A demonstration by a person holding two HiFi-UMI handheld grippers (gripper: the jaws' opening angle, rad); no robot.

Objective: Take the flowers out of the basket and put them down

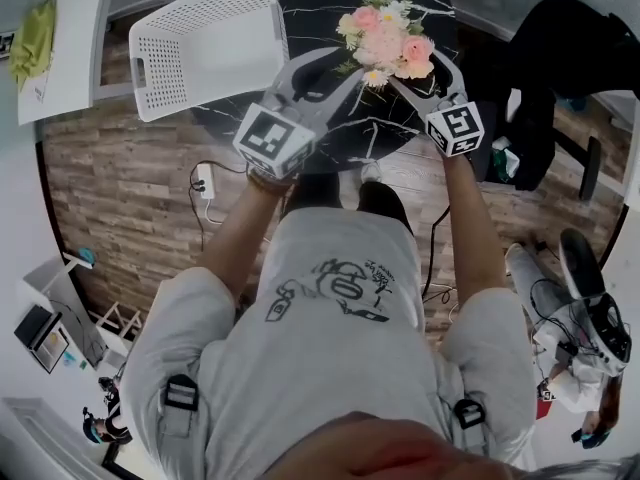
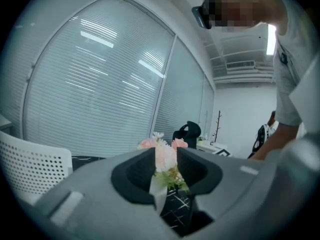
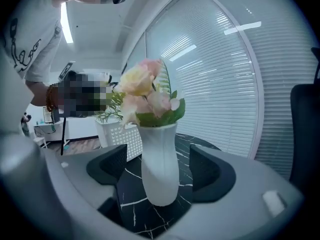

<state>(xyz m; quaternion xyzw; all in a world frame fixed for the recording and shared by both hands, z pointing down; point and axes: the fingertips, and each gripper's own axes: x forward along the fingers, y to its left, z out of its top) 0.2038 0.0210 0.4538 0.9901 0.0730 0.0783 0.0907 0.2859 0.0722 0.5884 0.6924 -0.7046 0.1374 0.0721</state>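
Vase (image 3: 159,171) of flowers (image 3: 147,91) stands upright inside the right gripper (image 3: 159,160), jaws apart and pads not touching it. Left gripper (image 2: 166,161) (jaws also apart, nothing held) points at it from farther back.

Showing pale pink, cream and white petals over green leaves on the bunch of artificial flowers (image 1: 388,36), and plain white on the smooth curved vase (image 3: 159,166) beneath. Carrying thin white veins across the black of the round marble-look tabletop (image 1: 312,10), beside plain white dotted with rows of small holes on the rectangular plastic basket (image 1: 205,43). Running brown-grey in wood-grain planks along the floor (image 1: 120,178), and bearing a black line print on the person's light grey T-shirt (image 1: 300,373).
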